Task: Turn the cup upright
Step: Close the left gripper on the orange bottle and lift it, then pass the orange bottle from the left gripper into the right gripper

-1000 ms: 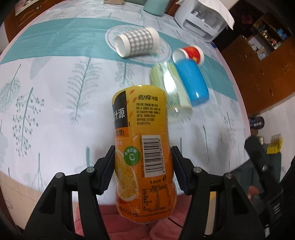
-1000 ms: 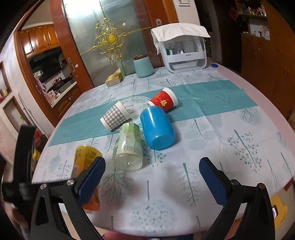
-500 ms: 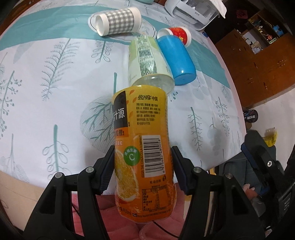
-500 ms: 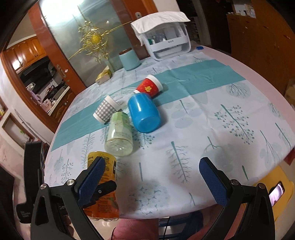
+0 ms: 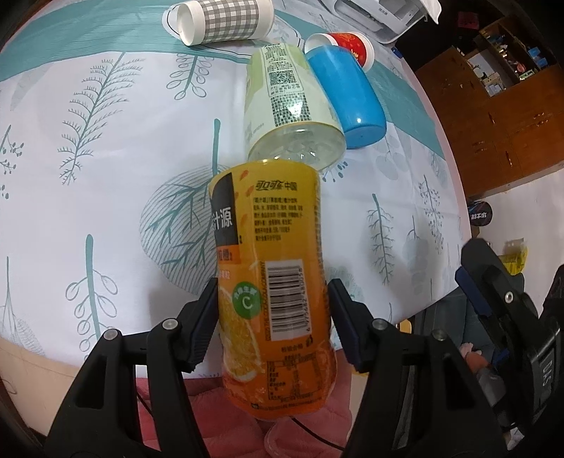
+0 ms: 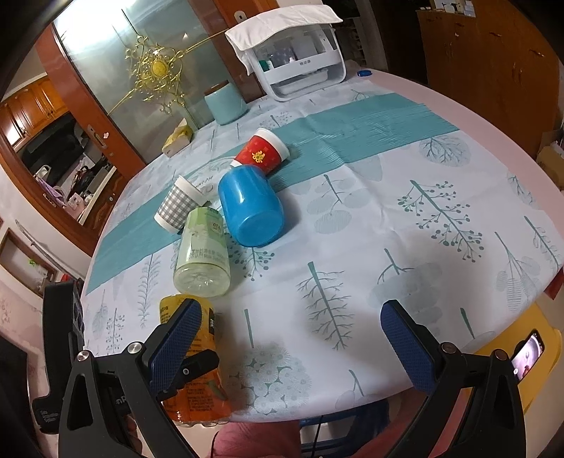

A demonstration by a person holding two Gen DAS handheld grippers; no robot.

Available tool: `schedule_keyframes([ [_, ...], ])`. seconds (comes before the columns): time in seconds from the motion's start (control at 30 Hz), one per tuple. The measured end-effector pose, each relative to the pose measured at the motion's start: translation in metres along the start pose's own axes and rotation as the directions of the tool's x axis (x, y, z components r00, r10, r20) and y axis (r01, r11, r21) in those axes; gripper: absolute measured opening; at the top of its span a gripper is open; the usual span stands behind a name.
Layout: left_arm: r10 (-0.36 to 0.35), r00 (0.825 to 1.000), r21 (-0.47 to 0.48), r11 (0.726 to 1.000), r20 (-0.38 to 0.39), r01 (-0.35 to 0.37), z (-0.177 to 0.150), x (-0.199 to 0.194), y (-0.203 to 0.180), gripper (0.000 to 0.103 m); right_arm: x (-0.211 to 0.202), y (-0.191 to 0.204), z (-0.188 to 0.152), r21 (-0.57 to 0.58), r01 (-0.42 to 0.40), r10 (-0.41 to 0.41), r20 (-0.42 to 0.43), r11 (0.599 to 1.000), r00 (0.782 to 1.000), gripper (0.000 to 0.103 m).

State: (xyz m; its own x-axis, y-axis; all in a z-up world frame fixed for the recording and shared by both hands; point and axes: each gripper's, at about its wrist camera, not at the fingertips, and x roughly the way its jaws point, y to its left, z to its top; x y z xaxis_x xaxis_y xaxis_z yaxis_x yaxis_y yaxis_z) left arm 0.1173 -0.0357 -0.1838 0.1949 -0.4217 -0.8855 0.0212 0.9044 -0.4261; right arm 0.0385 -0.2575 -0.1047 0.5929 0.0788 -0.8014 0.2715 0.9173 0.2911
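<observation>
My left gripper [image 5: 271,317] is shut on an orange juice-label cup [image 5: 271,267], held near the table's front edge; the cup also shows in the right wrist view [image 6: 197,373]. A pale green cup [image 5: 289,105] lies on its side just beyond it, also seen in the right wrist view [image 6: 202,257]. A blue cup [image 5: 349,95], a red cup [image 5: 352,44] and a grey checked cup [image 5: 222,16] lie on their sides farther back. My right gripper [image 6: 289,341] is open and empty above the front edge; it shows in the left wrist view at the right [image 5: 493,299].
The round table has a leaf-print cloth [image 6: 405,229] with a teal band. A white appliance [image 6: 299,60], a teal canister [image 6: 225,102] and a tissue box [image 6: 176,141] stand at the far side. A yellow stool [image 6: 511,356] is below the front edge.
My left gripper with the orange cup has moved closer to the lying cups and lower toward the cloth. The right gripper's view has shifted slightly; its jaws stay open.
</observation>
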Motion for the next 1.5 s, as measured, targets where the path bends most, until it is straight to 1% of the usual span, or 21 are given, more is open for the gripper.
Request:
schedule_keyframes([
  [0.1,-0.003,1.0,0.019,1.0,0.008,0.003,-0.001,-0.008,-0.002,0.058,0.002,0.003,0.001,0.001,-0.006,0.006,-0.001,1.0,1.0,0.103],
  [0.2,-0.015,0.999,0.043,0.999,0.044,0.013,-0.003,-0.022,-0.005,0.058,0.004,0.007,0.001,0.016,-0.022,0.022,-0.001,1.0,1.0,0.103],
  [0.3,-0.016,0.995,0.053,0.999,0.097,0.011,-0.006,-0.039,-0.004,0.058,0.006,0.009,0.002,0.043,-0.062,0.062,-0.007,0.997,0.998,0.103],
  [0.37,0.007,0.99,0.046,0.999,0.14,-0.013,-0.006,-0.051,-0.001,0.058,0.006,0.014,0.001,0.031,-0.077,0.077,-0.002,0.997,0.997,0.103],
  [0.47,0.041,0.978,0.031,0.998,0.203,-0.049,-0.007,-0.067,0.009,0.058,0.008,0.027,0.0,-0.005,-0.067,0.067,0.006,0.998,0.998,0.103],
  [0.5,0.064,0.973,0.026,0.997,0.221,-0.071,-0.007,-0.073,0.013,0.058,0.01,0.033,0.0,-0.02,-0.067,0.067,0.003,0.998,0.998,0.103],
  [0.53,0.105,0.966,0.021,0.993,0.238,-0.113,-0.007,-0.077,0.017,0.058,0.012,0.037,0.0,-0.03,-0.071,0.071,-0.001,0.997,0.997,0.103],
  [0.63,0.188,0.951,-0.005,0.981,0.247,-0.192,-0.006,-0.083,0.031,0.058,0.02,0.055,-0.003,-0.077,-0.091,0.089,-0.03,0.993,0.996,0.103],
  [0.73,0.201,0.95,-0.044,0.98,0.238,-0.196,-0.004,-0.084,0.052,0.058,0.03,0.077,-0.008,-0.129,-0.108,0.101,-0.055,0.986,0.993,0.103],
  [0.8,0.211,0.949,-0.063,0.977,0.233,-0.202,-0.004,-0.084,0.064,0.058,0.038,0.092,-0.012,-0.171,-0.106,0.095,-0.07,0.98,0.993,0.103],
  [0.97,0.26,0.939,-0.106,0.965,0.227,-0.241,-0.002,-0.081,0.089,0.058,0.066,0.125,-0.025,-0.265,-0.072,0.039,-0.127,0.962,0.991,0.103],
  [1.07,0.275,0.935,-0.117,0.96,0.225,-0.254,-0.002,-0.078,0.1,0.058,0.083,0.136,-0.032,-0.284,-0.066,0.019,-0.166,0.957,0.986,0.103],
  [1.17,0.307,0.921,-0.123,0.951,0.242,-0.285,-0.002,-0.078,0.107,0.058,0.097,0.141,-0.035,-0.285,-0.07,0.013,-0.197,0.956,0.98,0.102],
  [1.23,0.323,0.913,-0.121,0.946,0.248,-0.302,0.0,-0.076,0.109,0.058,0.105,0.144,-0.037,-0.285,-0.067,0.005,-0.214,0.956,0.977,0.1],
  [1.27,0.326,0.912,-0.118,0.945,0.249,-0.305,0.0,-0.076,0.11,0.058,0.108,0.145,-0.038,-0.284,-0.064,0.0,-0.22,0.957,0.975,0.099],
  [1.3,0.325,0.912,-0.115,0.945,0.248,-0.306,0.001,-0.076,0.111,0.058,0.112,0.146,-0.038,-0.282,-0.062,-0.004,-0.227,0.957,0.974,0.096],
  [1.4,0.323,0.914,-0.101,0.946,0.245,-0.307,0.001,-0.074,0.111,0.058,0.119,0.144,-0.039,-0.267,-0.072,0.004,-0.246,0.961,0.969,0.083],
  [1.5,0.328,0.912,-0.088,0.945,0.244,-0.316,0.001,-0.073,0.108,0.058,0.122,0.141,-0.04,-0.258,-0.082,0.013,-0.259,0.963,0.966,0.076],
])
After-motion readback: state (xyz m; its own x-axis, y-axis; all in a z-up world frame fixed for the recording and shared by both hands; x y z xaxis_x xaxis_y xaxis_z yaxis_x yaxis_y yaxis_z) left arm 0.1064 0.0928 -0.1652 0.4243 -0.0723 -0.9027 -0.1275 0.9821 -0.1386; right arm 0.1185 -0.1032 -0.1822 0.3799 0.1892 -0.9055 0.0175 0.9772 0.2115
